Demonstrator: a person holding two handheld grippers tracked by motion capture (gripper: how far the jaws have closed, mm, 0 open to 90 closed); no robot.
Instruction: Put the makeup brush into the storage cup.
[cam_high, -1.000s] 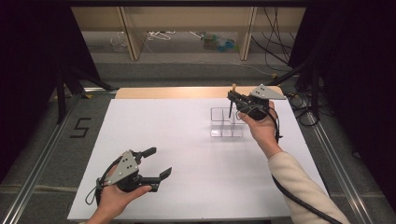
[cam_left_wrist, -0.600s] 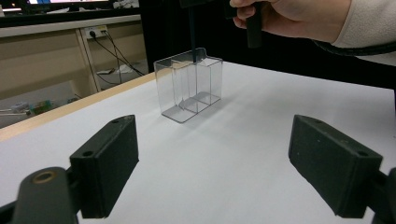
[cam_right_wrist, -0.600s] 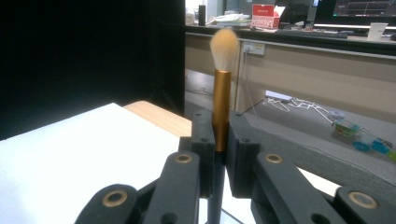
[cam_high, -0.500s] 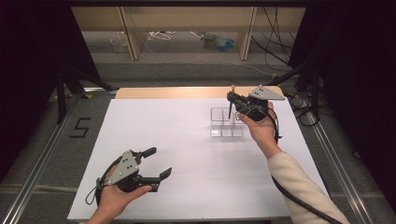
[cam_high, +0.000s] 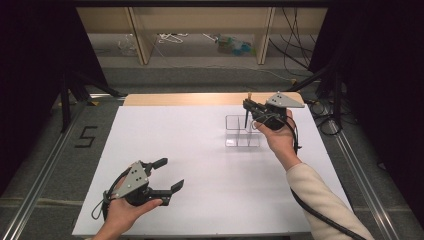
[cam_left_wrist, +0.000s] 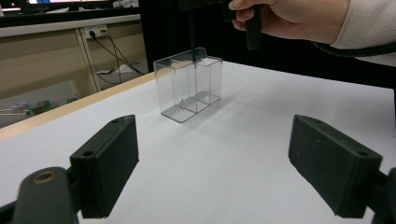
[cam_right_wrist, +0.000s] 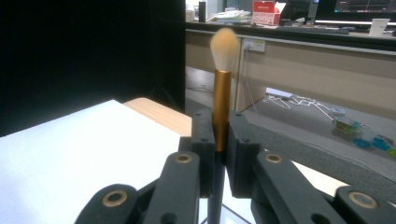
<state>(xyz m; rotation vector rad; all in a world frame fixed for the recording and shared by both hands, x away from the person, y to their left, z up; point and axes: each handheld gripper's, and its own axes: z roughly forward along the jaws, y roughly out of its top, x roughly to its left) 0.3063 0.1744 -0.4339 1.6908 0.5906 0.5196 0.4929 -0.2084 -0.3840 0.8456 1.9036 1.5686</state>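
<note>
A makeup brush (cam_right_wrist: 222, 88) with a gold ferrule and pale bristles stands upright, bristles up, and my right gripper (cam_right_wrist: 220, 128) is shut on it. From above, that right gripper (cam_high: 248, 105) hovers over a clear plastic organizer (cam_high: 241, 134) at the table's far right. The brush's dark handle (cam_left_wrist: 191, 32) hangs down to the rim of the organizer (cam_left_wrist: 191, 86); whether it touches the rim I cannot tell. My left gripper (cam_high: 171, 173) rests near the front left edge, open and holding nothing, with wide-apart pads (cam_left_wrist: 109, 163) aimed at the organizer.
A white sheet covers the table (cam_high: 200, 145), with a wooden strip (cam_high: 185, 99) along the far edge. Shelving and loose cables lie on the floor beyond. Dark curtains flank both sides.
</note>
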